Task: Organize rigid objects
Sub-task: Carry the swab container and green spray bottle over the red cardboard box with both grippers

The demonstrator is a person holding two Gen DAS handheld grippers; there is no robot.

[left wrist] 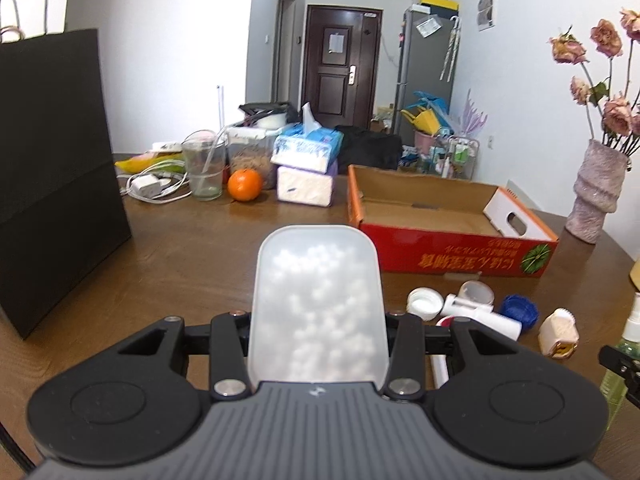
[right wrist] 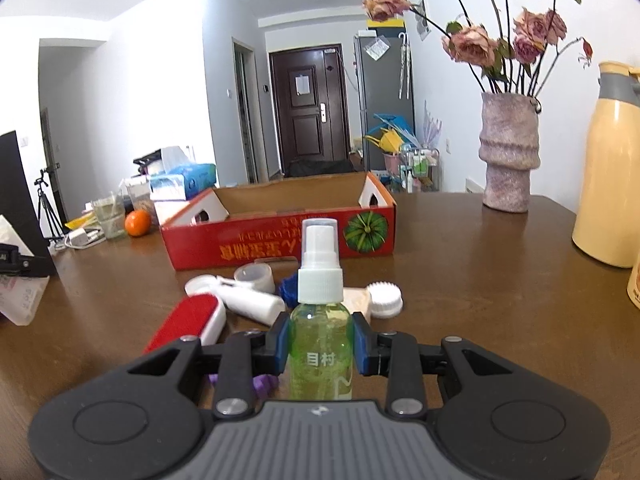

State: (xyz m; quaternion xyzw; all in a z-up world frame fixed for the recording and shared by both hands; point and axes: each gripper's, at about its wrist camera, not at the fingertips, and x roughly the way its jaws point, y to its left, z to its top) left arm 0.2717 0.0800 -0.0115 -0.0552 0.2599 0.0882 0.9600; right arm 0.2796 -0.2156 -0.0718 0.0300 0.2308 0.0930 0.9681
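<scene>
— While I hold things in both hands, what should I watch?

— Your left gripper (left wrist: 318, 344) clasps the frosted box (left wrist: 316, 304) of white balls, and your right gripper (right wrist: 320, 350) pinches the green spray bottle (right wrist: 320, 320) upright. I think both should go into the red cardboard box (right wrist: 280, 240) ahead; keep them level and clear its near wall.

— What does each camera miss?

— Only the right view shows the red brush (right wrist: 188, 322) and the yellow jug (right wrist: 608, 160). Only the left one shows the black bag (left wrist: 52, 176).
</scene>
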